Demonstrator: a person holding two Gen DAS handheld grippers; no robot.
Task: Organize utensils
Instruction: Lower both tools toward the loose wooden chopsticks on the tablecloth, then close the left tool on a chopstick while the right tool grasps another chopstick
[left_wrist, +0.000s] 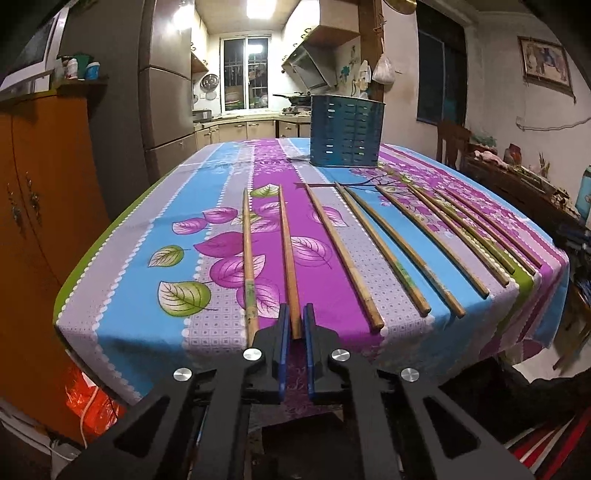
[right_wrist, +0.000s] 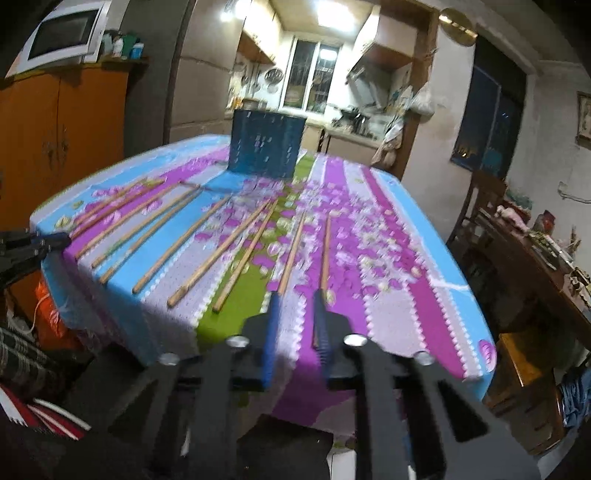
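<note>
Several wooden chopsticks lie side by side on the flowered tablecloth (left_wrist: 221, 166), their thick ends toward the near edge. A blue perforated utensil holder (left_wrist: 345, 129) (right_wrist: 266, 147) stands upright at the table's far end. My left gripper (left_wrist: 294, 308) is shut on the thick end of the second chopstick from the left (left_wrist: 288, 251), blue pads on both sides. It also shows at the left edge of the right wrist view as the left gripper (right_wrist: 68, 238). My right gripper (right_wrist: 297, 295), blurred, stands open. The rightmost chopstick (right_wrist: 325, 251) lies along its right finger's inner side.
An orange cabinet (left_wrist: 44, 203) and a grey fridge (left_wrist: 166, 92) stand left of the table. A wooden chair (left_wrist: 452, 140) and a cluttered side table (right_wrist: 535, 251) are on the right. A red bag (left_wrist: 92, 398) sits on the floor below the table's near left corner.
</note>
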